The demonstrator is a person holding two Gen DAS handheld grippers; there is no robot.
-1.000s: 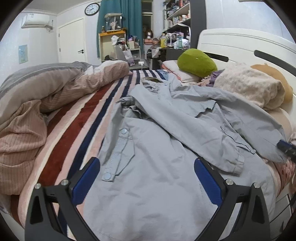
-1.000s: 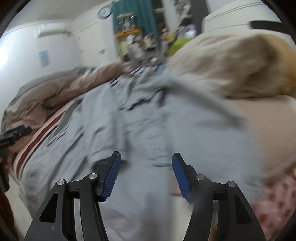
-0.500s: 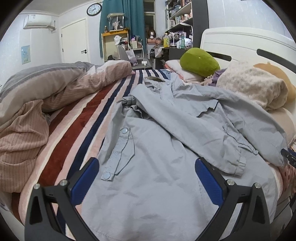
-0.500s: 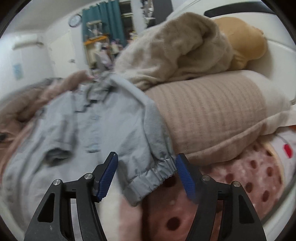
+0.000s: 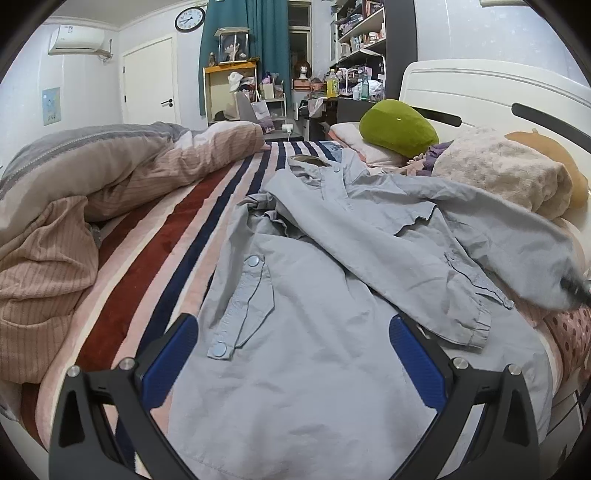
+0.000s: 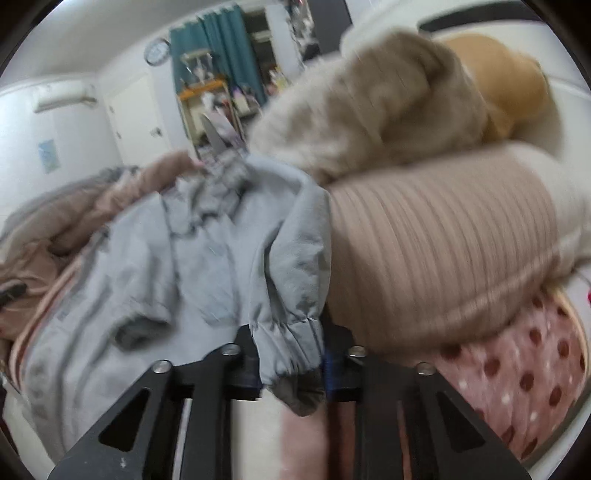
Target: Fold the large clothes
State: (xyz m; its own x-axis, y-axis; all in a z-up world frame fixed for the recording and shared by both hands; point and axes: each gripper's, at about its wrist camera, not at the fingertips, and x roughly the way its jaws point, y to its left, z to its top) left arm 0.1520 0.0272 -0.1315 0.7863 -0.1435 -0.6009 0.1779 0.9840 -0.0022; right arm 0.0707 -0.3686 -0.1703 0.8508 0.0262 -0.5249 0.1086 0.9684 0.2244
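- Across the striped bed point(image 5: 155, 258) the grey jacket point(image 5: 303, 332) lies spread, one sleeve already crossed over its front; folding looks barely begun.
- Right hand-held gripper point(image 6: 290, 363), jaws clamped on the other sleeve's cuff point(image 6: 286, 345) beside the ribbed pillow point(image 6: 436, 251).
- Left hand-held gripper point(image 5: 293, 363) hovers over the hem, jaws wide apart, holding nothing.

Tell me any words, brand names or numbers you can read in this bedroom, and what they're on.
Nothing can be read for certain.
Wall clock: has a dial and hands, numerals too small to read.
Air conditioner: a small mark, too small to read.
Wall poster: picture only, no legible words.
Bottles on the desk: labels too small.
The right wrist view is blurred.
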